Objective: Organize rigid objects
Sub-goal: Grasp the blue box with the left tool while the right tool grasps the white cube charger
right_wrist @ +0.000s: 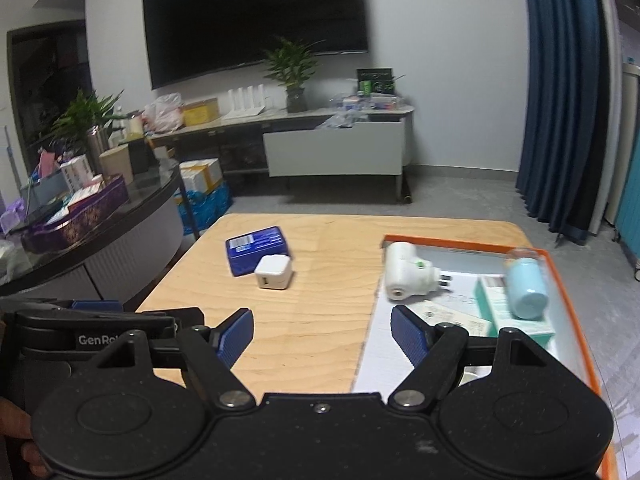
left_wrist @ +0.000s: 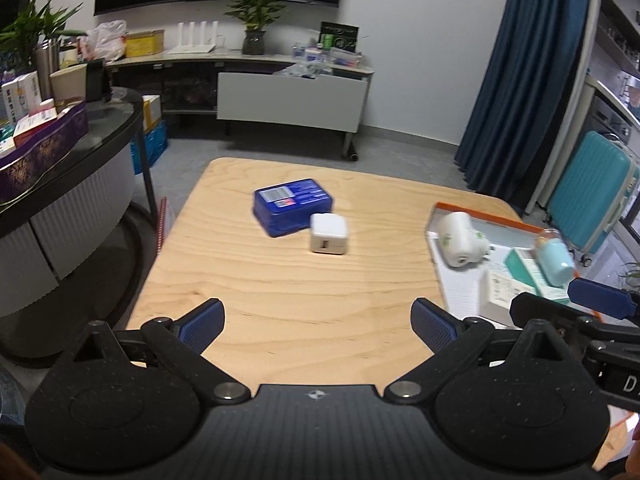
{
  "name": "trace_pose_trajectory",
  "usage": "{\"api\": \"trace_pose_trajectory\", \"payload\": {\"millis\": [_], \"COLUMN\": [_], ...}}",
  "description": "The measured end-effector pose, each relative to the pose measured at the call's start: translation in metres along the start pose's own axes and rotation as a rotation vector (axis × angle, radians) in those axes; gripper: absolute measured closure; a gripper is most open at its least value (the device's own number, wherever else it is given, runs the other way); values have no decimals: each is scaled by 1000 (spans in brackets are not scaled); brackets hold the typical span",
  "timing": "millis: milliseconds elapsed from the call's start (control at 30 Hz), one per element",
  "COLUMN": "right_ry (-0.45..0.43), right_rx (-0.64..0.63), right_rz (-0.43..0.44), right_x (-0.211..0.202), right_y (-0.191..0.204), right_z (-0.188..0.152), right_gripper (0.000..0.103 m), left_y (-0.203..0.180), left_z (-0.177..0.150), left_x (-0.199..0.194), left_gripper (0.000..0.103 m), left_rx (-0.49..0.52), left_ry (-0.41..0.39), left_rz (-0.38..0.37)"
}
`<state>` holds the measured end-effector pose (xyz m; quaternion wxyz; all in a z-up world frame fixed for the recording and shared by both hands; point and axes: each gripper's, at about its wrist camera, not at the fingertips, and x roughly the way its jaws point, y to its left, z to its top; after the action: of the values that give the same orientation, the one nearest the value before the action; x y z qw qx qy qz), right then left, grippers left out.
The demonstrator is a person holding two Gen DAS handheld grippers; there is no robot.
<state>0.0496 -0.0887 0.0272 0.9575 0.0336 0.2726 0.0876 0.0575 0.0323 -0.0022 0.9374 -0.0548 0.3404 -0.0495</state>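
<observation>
Both claws, the left gripper (left_wrist: pixel 318 322) and right gripper (right_wrist: pixel 322 332), hang wide open, holding nothing; the orange tray (right_wrist: pixel 460 241) already holds several items; the blue box (left_wrist: pixel 293 206) and touching white charger (left_wrist: pixel 328 234) seemingly remain on the table (left_wrist: pixel 280 300).

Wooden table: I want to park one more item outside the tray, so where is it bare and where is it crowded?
The wooden table is bare across the near half, between the white charger and both grippers, and in the strip between the charger and the orange tray. The tray is crowded: a white plug adapter, a light blue bottle and boxes.
</observation>
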Motion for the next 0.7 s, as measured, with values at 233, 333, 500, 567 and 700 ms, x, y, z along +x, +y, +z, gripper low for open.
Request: {"api": "trace_pose_trajectory", "payload": {"millis": [233, 333, 500, 567, 700], "right_ry": [37, 42, 58, 67, 86], "right_rx": [2, 6, 8, 4, 17], "right_rz": [13, 16, 10, 6, 11], "right_x": [32, 40, 54, 63, 87], "right_y": [15, 20, 23, 26, 30], "right_z": [6, 9, 14, 16, 24], "right_gripper": [14, 14, 14, 14, 14], "left_y": [19, 24, 31, 37, 51], "left_z": [6, 11, 17, 18, 22], "left_x": [12, 15, 23, 26, 35], "left_gripper": [1, 1, 1, 1, 1], "left_rx": [-16, -12, -18, -29, -42], "left_ry": [12, 10, 10, 10, 16], "left_rz": [20, 25, 29, 31, 51]}}
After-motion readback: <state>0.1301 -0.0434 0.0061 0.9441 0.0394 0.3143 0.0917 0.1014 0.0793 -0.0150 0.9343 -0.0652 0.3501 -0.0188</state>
